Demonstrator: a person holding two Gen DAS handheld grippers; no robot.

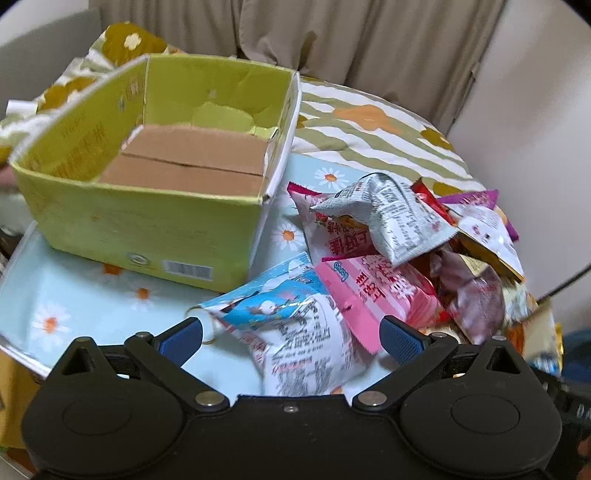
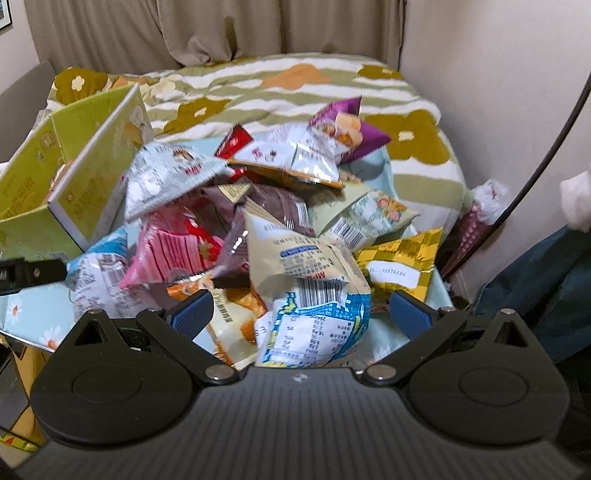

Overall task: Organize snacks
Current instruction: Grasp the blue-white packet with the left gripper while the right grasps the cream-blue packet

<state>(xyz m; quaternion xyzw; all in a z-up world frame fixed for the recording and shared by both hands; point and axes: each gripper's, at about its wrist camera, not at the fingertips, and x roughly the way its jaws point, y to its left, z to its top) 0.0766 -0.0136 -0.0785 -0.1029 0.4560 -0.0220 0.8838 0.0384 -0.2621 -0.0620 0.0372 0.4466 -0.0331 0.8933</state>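
Note:
A pile of snack packets [image 2: 266,221] lies on a light blue daisy-print table [image 1: 66,295]. An open green cardboard box [image 1: 155,206] stands left of the pile, with nothing inside; it also shows in the right wrist view [image 2: 44,177]. My left gripper [image 1: 291,336] is open, its blue pads either side of a blue-and-white packet [image 1: 288,325] at the pile's near left edge. My right gripper [image 2: 301,312] is open around a blue, yellow and white packet [image 2: 317,325] at the pile's front. Neither grips anything.
A striped, flowered blanket [image 2: 295,92] lies behind the table. Beige curtains [image 2: 184,33] hang at the back. A black cable [image 2: 546,155] runs down the right wall. A dark blue cloth [image 2: 535,280] sits at the right. The left gripper's edge [image 2: 29,273] shows at the left.

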